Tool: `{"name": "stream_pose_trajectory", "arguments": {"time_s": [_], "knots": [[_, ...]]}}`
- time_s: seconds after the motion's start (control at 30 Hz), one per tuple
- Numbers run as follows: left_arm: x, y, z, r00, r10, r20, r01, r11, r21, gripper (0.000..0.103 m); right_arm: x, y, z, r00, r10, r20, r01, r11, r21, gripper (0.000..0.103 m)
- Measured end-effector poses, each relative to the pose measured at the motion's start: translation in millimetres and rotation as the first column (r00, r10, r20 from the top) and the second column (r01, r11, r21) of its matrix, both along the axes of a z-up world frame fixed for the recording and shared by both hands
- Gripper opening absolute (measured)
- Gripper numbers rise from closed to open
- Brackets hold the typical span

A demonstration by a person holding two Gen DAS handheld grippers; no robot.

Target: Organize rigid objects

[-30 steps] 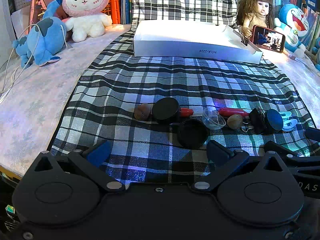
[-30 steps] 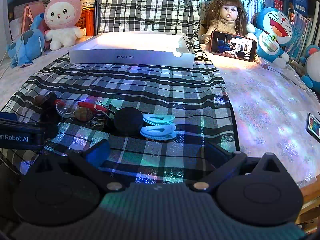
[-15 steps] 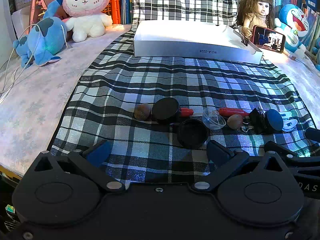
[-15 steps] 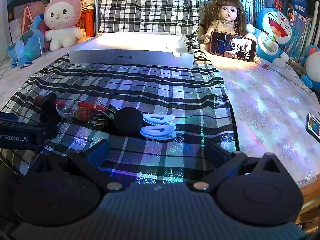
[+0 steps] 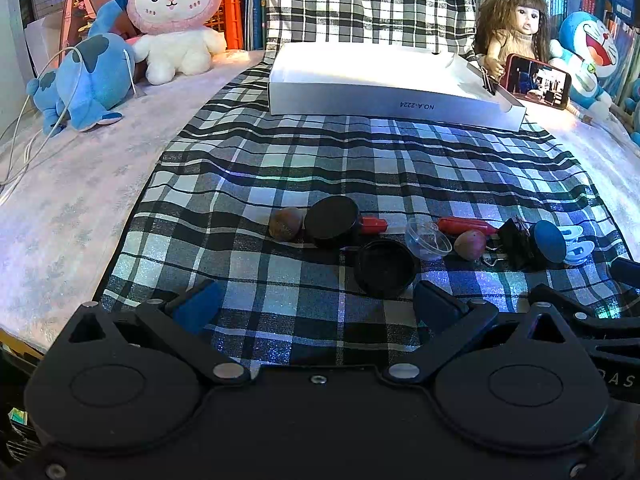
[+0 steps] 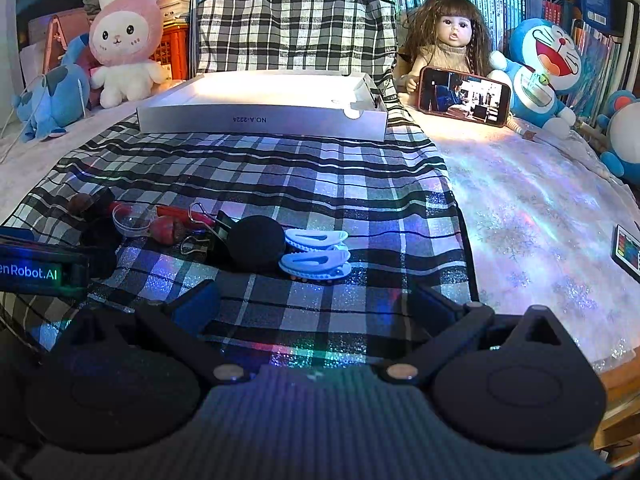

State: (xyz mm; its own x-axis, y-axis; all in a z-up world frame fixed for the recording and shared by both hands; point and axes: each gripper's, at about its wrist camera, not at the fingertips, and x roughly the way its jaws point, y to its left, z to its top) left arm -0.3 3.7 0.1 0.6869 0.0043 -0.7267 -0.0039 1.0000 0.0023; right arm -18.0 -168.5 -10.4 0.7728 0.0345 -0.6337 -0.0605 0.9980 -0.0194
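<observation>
- Plaid cloth (image 5: 248, 184), soft and rippled, carries a row of small hard items; the white cardboard box (image 5: 384, 92) lies well beyond them.
- Left gripper (image 5: 316, 304) hovers low with its jaws spread wide, holding nothing, just short of the round black lid (image 5: 385, 267).
- From the left: a brown nut (image 5: 285, 222), a black disc-shaped cap (image 5: 332, 220), a clear plastic dome (image 5: 426, 238), a second nut (image 5: 470, 245), a black binder clip (image 6: 208, 236), two pale hair clips (image 6: 314, 250).
- Right gripper (image 6: 308, 304) is likewise wide apart and empty, near the hair clips.
- Likely risk: the smooth, rounded nuts and dome may roll or squirt out of a pinch, and crowded neighbours may get knocked.
</observation>
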Motion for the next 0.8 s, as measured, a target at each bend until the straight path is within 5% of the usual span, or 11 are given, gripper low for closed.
{"name": "stream_pose_trajectory", "arguments": {"time_s": [0.47, 0.6, 0.67, 0.8], "knots": [[-5, 7, -4, 0.998, -0.010, 0.064, 0.010, 1.000, 0.002, 0.103, -10, 1, -9, 0.996, -0.011, 0.084, 0.010, 1.000, 0.013, 0.103], [-5, 10, -4, 0.997, -0.040, 0.070, 0.040, 0.999, -0.005, 0.103, -21, -9, -8, 0.989, -0.041, 0.141, 0.026, 0.994, 0.109, 0.103], [-8, 13, -3, 0.996, -0.049, 0.079, 0.050, 0.999, -0.017, 0.096, -25, -16, -4, 0.984, -0.059, 0.167, 0.031, 0.986, 0.162, 0.102], [-13, 13, 2, 0.991, -0.072, 0.114, 0.076, 0.997, -0.031, 0.073, -29, -17, 1, 0.973, -0.063, 0.221, 0.039, 0.993, 0.112, 0.092]]}}
